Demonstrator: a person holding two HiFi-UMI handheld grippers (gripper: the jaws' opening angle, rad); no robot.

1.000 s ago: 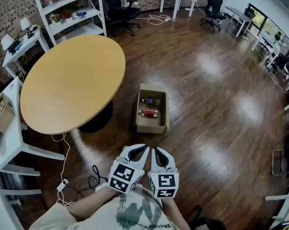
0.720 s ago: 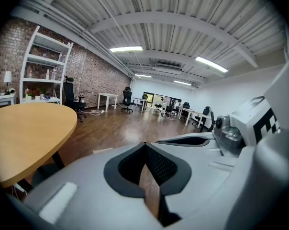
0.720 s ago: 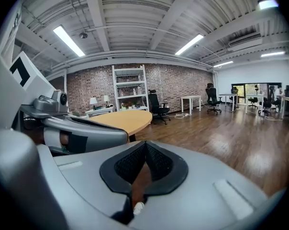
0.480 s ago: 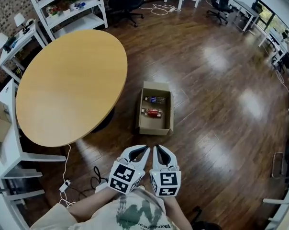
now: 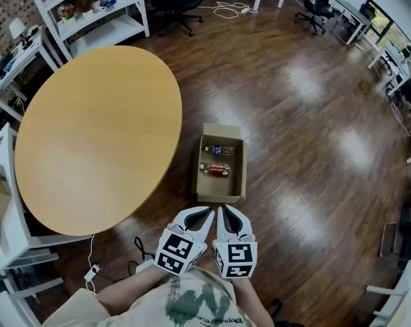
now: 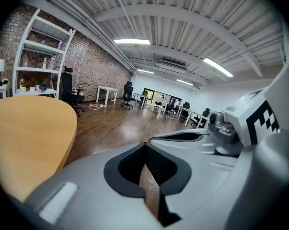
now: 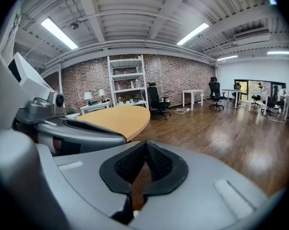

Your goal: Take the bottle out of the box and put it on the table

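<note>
Step in hand: approach, nothing picked yet. Left gripper (image 5: 207, 212) and right gripper (image 5: 223, 212) are side by side just on the near side of the cardboard box (image 5: 219, 197), tips pointing at it, not over it and not touching it

Tongs: both closed, jaw tips meeting, only wood floor visible through the gap behind the pads in each gripper view. Both empty

Task's thing: two bottles lie on their sides on the box's floor, one with a blue label (image 5: 219, 150) toward the far end of the box, one with a red label (image 5: 214, 169) nearer the middle. The two are apart and roughly parallel, across the box's width. Task says "the bottle", can't tell which one is meant

Box is open-topped, on the floor, just right of the round wooden table (image 5: 90, 135), whose edge overhangs close to the box's left wall. Tabletop is bare

Next move, my read:
- bring one gripper over the box and open the jaws
- drop in between the box walls, close across a bottle's body, not its cap
- lift clear of the box rim, swing left of the box to the tabletop
- bottles look round, so a loose grip could let one roll or slip
</note>
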